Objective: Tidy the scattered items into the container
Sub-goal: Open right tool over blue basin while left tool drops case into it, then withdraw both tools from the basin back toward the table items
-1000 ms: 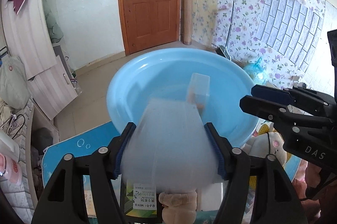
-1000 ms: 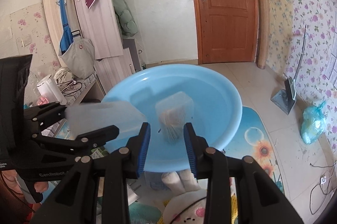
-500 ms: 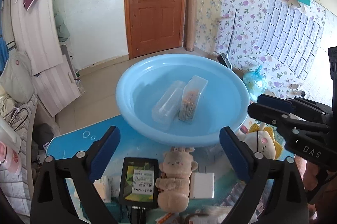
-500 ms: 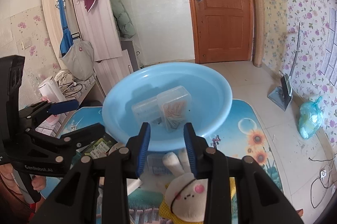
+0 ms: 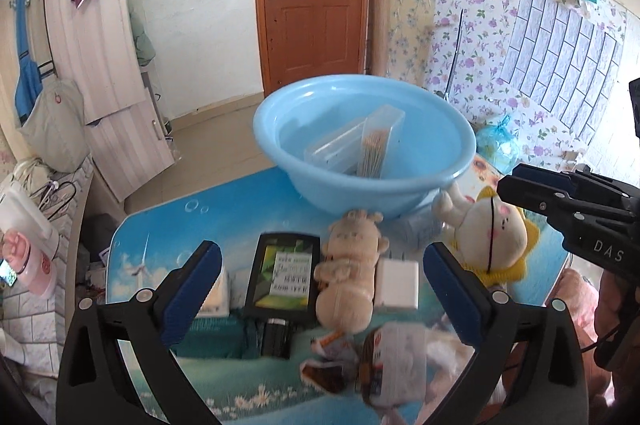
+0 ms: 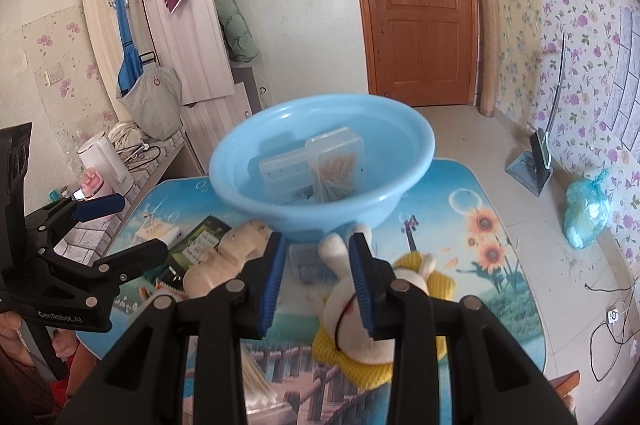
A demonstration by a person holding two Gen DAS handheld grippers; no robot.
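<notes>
1. Left wrist view. The left gripper (image 5: pixel 322 271) is spread wide and grasps nothing. It hangs above the table (image 5: pixel 168 225), on the near side of the blue basin (image 5: pixel 400 201).
   - Seen only here: a white square block (image 5: pixel 397 284) just beside the beige plush bear (image 5: pixel 352 277), and blurred snack packets (image 5: pixel 372 361) nearer the camera than the bear.
   - A dark box with a label (image 5: pixel 284 275) lies beside the bear, on its left.
   - The right gripper (image 5: pixel 568 201) enters from the right, beside the basin's rim.
   - The basin holds two clear plastic boxes touching side by side: an empty-looking one (image 5: pixel 334 147) and one with thin sticks inside (image 5: pixel 380 141).

2. Right wrist view. The right gripper (image 6: pixel 318 271) is released, its blue pads apart and holding nothing. It hovers over the white rabbit plush (image 6: pixel 356 309), just near of the basin (image 6: pixel 372 201).
   - Seen only here: a small clear box (image 6: pixel 310 263) between the pads' tips, tight against the basin's base; a bundle of thin sticks (image 6: pixel 256 381) at the table's near edge; the rabbit's yellow mat (image 6: pixel 436 289).
   - The left gripper (image 6: pixel 116 229) shows at left of the basin, its fingers spread.
   - The stick box (image 6: pixel 336 165) and the empty clear box (image 6: pixel 280 171) sit inside the basin; the bear (image 6: pixel 228 257) lies outside it.
</notes>
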